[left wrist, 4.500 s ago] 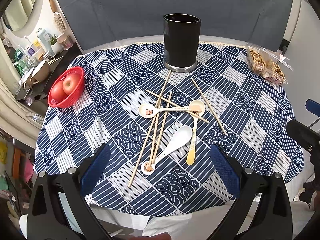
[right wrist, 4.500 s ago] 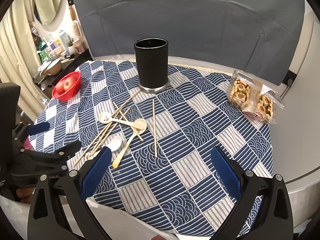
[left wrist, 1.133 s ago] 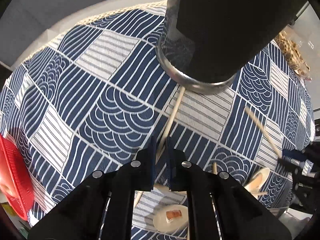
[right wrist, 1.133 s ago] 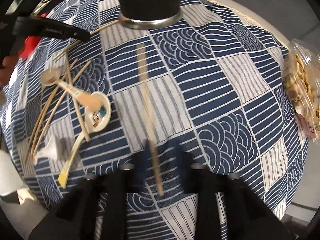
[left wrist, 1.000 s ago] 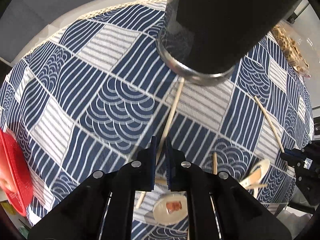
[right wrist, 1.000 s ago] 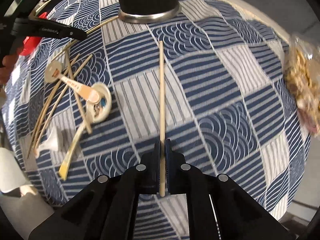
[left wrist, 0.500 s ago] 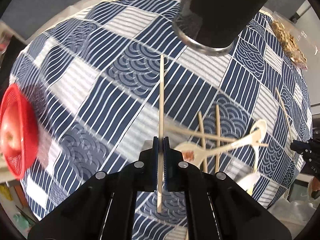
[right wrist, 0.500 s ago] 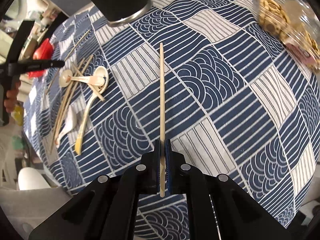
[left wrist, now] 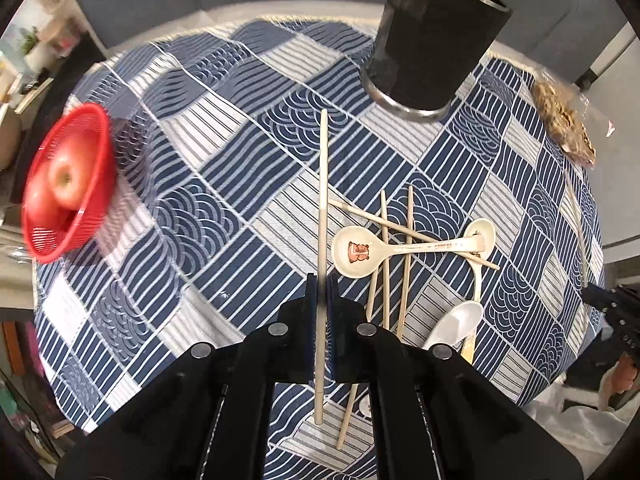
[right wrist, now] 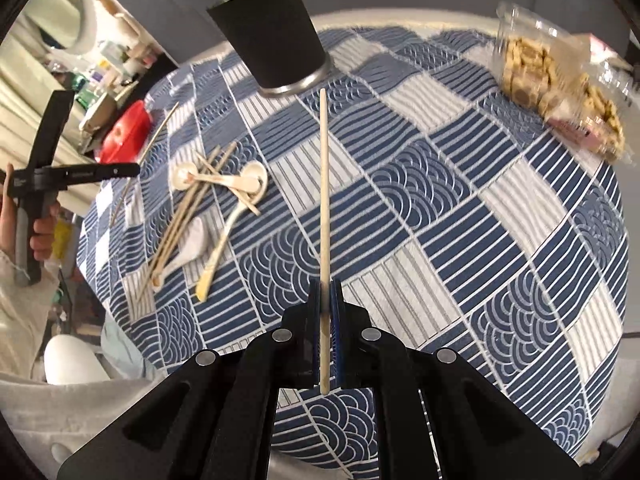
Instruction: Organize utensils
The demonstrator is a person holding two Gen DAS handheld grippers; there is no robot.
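Right gripper [right wrist: 325, 300] jaws clamp a chopstick [right wrist: 324, 184] above the tablecloth [right wrist: 460, 220].

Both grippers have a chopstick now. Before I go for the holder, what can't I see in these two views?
- Inside of the black cylindrical utensil holder: both views show only its outer wall.
- Small white spoon, left wrist view: handle hidden behind the left gripper.
- Clear plastic snack box, right wrist view: motion-blurred.
- Red mesh basket, left wrist view: blurred.

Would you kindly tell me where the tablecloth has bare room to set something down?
Free: the wide stretch between the black cup and the cookie box, running toward the near edge; also the patch between the red basket and the cup. Crowded: the pile of spoons and chopsticks between them.
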